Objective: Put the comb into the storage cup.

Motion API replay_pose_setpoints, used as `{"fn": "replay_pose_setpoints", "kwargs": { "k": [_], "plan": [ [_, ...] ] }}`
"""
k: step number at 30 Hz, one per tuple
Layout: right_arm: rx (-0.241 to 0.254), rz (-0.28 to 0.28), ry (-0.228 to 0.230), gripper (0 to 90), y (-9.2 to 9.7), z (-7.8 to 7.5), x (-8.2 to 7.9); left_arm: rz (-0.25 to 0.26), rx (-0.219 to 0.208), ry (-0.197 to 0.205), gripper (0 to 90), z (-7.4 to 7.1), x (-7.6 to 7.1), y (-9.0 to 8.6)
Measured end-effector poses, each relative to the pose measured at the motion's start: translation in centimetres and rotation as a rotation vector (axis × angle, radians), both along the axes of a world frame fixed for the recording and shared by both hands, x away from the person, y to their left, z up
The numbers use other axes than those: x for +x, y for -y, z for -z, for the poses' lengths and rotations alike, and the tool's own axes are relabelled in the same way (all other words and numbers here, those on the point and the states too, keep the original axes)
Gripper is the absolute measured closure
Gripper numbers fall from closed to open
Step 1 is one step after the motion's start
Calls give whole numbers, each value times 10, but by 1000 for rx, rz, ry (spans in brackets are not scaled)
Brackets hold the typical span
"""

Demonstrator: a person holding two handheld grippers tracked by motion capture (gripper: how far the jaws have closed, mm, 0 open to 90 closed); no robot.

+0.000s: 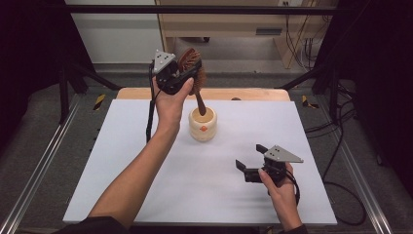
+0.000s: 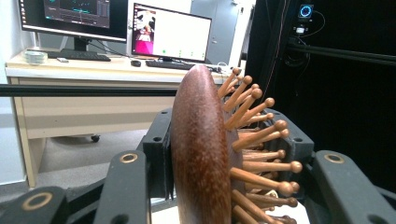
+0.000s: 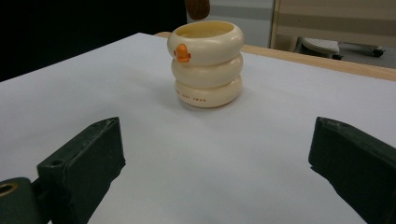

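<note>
A dark wooden hairbrush (image 1: 194, 73) with round-tipped wooden pins hangs handle down over a cream ringed cup (image 1: 202, 123) with an orange mark. My left gripper (image 1: 187, 73) is shut on the brush head, high above the table's far middle. In the left gripper view the brush head (image 2: 201, 154) stands edge-on between the jaws, pins pointing right. The handle tip (image 3: 197, 8) hovers just above the cup's mouth (image 3: 207, 63). My right gripper (image 1: 249, 161) rests open near the front right of the white table (image 1: 146, 185), with nothing between its jaws (image 3: 215, 163).
A wooden strip (image 1: 243, 94) edges the table's far side. Metal rails (image 1: 39, 165) run along both sides, with cables (image 1: 341, 146) on the floor at the right. A desk with monitors (image 2: 116, 28) stands beyond the table.
</note>
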State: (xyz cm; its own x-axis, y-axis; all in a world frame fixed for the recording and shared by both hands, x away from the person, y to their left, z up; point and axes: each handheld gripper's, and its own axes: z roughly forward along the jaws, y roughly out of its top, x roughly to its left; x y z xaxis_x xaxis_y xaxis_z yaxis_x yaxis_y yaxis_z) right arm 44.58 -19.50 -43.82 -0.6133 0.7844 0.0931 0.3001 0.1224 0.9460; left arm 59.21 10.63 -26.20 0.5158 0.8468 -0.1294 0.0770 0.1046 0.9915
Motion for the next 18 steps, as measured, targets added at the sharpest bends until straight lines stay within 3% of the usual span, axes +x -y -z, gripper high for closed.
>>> {"fn": "replay_pose_setpoints", "kwargs": {
  "k": [18],
  "plan": [
    [21,-4,-10,38,0,2,2,-13,17,-10,500,5,4,2]
  ]
}}
